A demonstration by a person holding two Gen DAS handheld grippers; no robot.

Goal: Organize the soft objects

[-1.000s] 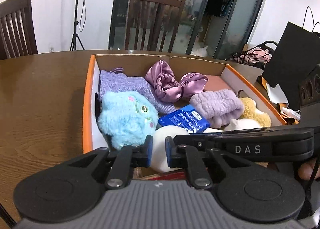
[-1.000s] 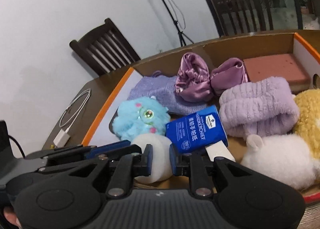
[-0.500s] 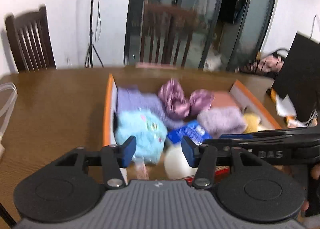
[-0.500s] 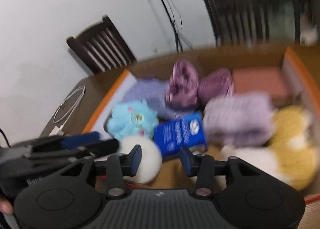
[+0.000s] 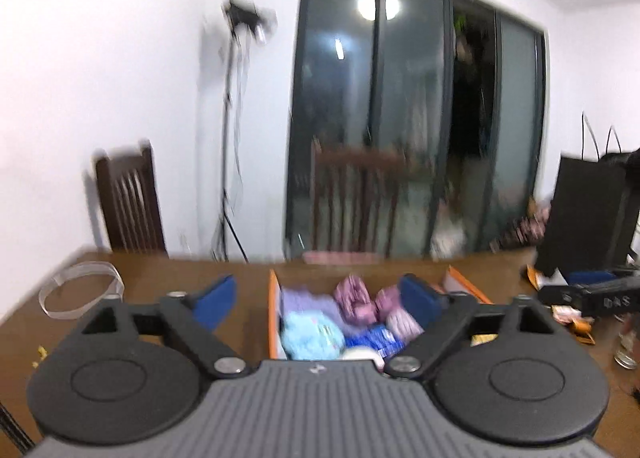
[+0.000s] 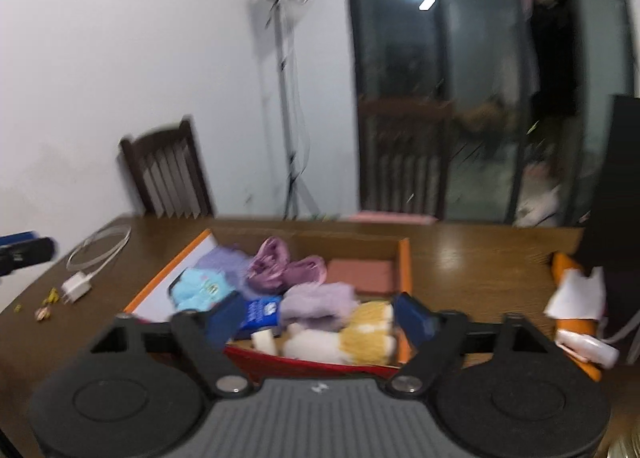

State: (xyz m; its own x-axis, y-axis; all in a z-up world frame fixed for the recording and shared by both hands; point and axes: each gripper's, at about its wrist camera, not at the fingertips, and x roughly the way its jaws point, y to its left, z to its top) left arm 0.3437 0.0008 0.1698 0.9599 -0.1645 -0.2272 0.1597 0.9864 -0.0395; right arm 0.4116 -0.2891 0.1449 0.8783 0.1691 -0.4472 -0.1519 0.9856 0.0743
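Observation:
An orange-rimmed cardboard box (image 6: pixel 405 270) on the brown table holds a blue plush (image 6: pixel 200 290), a purple scrunchie (image 6: pixel 280 268), a lavender fluffy band (image 6: pixel 316 304), a blue tissue pack (image 6: pixel 260 312), a yellow plush (image 6: pixel 372 334) and a white plush (image 6: pixel 312 346). My right gripper (image 6: pixel 320 318) hovers above the box's near edge, its jaws opening wide with nothing held. My left gripper (image 5: pixel 320 300) is also raised and back from the box (image 5: pixel 273 318), its jaws opening and empty. A white ball (image 5: pixel 360 354) lies at the near end.
A coiled white cable with a charger (image 6: pixel 92 258) lies left of the box. Two wooden chairs (image 6: pixel 168 173) (image 5: pixel 356 201) and a tripod stand (image 6: pixel 288 97) stand behind the table. A black bag (image 5: pixel 588 217), papers (image 6: pixel 576 290) and a glass (image 5: pixel 628 342) crowd the right side.
Both grippers went from shut to wide open. Both pulled back and up from the box and tilted upward, so the box looks smaller and lower.

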